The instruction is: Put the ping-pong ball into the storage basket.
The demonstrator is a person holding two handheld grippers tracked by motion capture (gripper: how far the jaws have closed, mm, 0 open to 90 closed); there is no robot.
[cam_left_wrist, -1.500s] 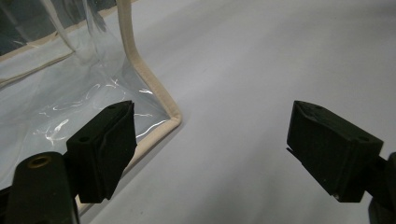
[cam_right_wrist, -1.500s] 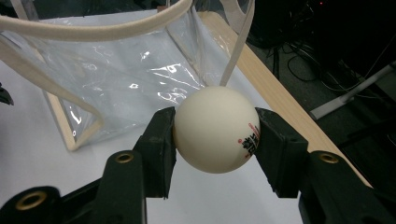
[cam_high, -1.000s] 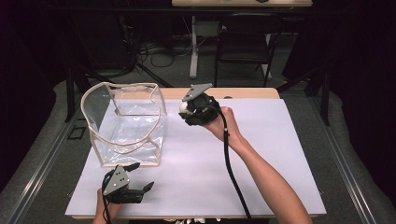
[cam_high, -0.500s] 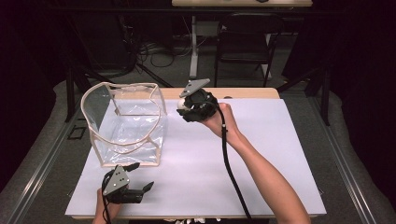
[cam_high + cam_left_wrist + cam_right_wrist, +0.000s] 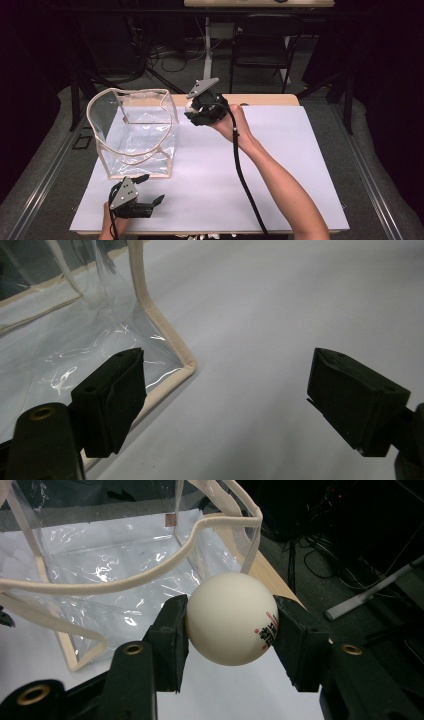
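A clear plastic bag (image 5: 137,135) with beige trim stands open-topped on the left of the white table sheet (image 5: 280,165). My right gripper (image 5: 191,108) hovers just right of the bag's upper rim, shut on a white ball (image 5: 189,106). In the right gripper view the ball (image 5: 231,618) with small red and black print sits squeezed between both pads, the bag (image 5: 115,565) right behind it. My left gripper (image 5: 152,202) rests low near the table's front edge, in front of the bag, open. In the left gripper view its jaws stand wide apart beside the bag's bottom corner (image 5: 186,367).
A wooden table edge (image 5: 270,99) shows behind the sheet. A dark folding chair (image 5: 265,45) and cables lie on the floor beyond. The right gripper's black cable (image 5: 245,180) trails along the forearm.
The right gripper with the ball has shifted slightly left, toward the bag's rim. The left gripper has stayed put.
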